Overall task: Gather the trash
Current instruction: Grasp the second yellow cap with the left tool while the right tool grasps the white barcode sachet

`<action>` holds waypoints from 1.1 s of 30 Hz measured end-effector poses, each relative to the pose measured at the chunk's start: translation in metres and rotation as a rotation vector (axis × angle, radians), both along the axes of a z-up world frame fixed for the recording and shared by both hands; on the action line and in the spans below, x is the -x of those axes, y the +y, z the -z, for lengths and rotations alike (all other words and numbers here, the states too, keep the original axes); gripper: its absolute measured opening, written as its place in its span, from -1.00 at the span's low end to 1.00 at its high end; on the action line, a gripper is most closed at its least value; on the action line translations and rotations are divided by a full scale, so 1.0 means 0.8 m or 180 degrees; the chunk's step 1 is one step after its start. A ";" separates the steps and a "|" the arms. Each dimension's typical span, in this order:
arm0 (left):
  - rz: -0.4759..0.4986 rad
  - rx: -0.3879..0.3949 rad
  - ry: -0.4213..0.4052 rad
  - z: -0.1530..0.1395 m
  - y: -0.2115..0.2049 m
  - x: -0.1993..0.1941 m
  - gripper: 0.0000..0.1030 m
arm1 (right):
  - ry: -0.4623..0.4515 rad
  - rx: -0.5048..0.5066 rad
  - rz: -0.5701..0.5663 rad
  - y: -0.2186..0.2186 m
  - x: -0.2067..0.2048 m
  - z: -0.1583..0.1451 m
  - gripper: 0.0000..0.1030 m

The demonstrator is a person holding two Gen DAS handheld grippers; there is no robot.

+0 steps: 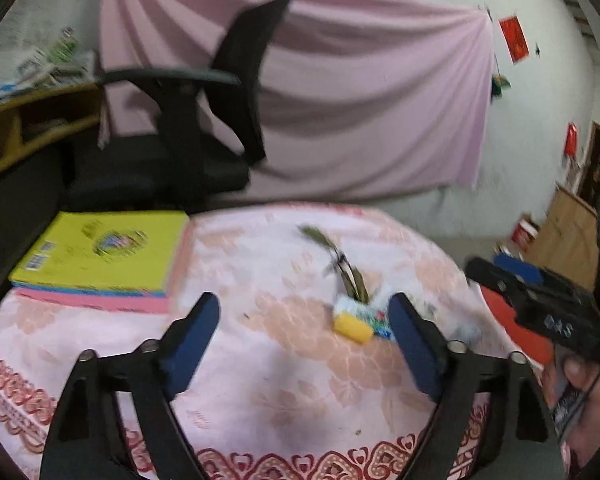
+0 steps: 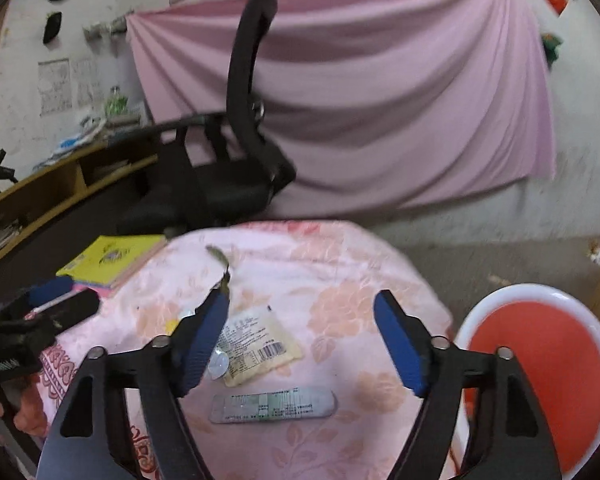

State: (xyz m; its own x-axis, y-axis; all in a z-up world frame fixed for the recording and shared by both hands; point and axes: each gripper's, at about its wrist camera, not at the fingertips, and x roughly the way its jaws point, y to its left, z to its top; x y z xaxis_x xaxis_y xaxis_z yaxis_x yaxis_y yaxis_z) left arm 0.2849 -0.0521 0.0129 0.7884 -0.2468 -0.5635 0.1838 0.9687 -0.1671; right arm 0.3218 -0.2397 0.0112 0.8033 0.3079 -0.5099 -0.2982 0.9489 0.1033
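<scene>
Barcoded cream packet (image 2: pixel 260 346): print blurred, perhaps unreadable; yellow book (image 1: pixel 100 250).

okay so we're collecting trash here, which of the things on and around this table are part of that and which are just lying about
Part of the job:
- pale yellow flat wrapper with a barcode
- long grey-white printed wrapper
- dried green leafy twig
- small yellow piece on a crumpled wrapper
- red bin with a white rim, likely where the trash goes

Just lying about:
- yellow book on a pink stack
- black office chair

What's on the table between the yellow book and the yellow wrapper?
Nothing: just bare pink tablecloth lies between the book and the wrapper, seen in the left wrist view.
</scene>
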 end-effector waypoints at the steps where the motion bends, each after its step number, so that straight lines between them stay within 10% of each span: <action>1: 0.0049 -0.0003 0.0069 0.004 -0.003 -0.004 0.39 | 0.0052 0.0011 -0.0026 0.000 -0.004 0.002 0.25; 13: 0.0459 -0.0018 0.0688 0.042 -0.042 -0.053 -0.46 | 0.0640 -0.0107 -0.0281 0.005 -0.043 0.030 -0.04; 33: 0.0136 0.0150 0.0719 0.030 0.028 -0.016 -0.49 | 0.0932 0.0362 -0.0695 0.050 -0.036 0.047 0.01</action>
State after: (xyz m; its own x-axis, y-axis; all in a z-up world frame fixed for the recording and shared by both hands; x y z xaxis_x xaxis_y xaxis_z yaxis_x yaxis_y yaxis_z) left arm 0.2979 -0.0294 -0.0113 0.6317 -0.3076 -0.7116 0.1774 0.9509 -0.2536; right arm 0.3508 -0.2000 -0.0262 0.5403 0.3841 -0.7487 -0.4681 0.8765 0.1119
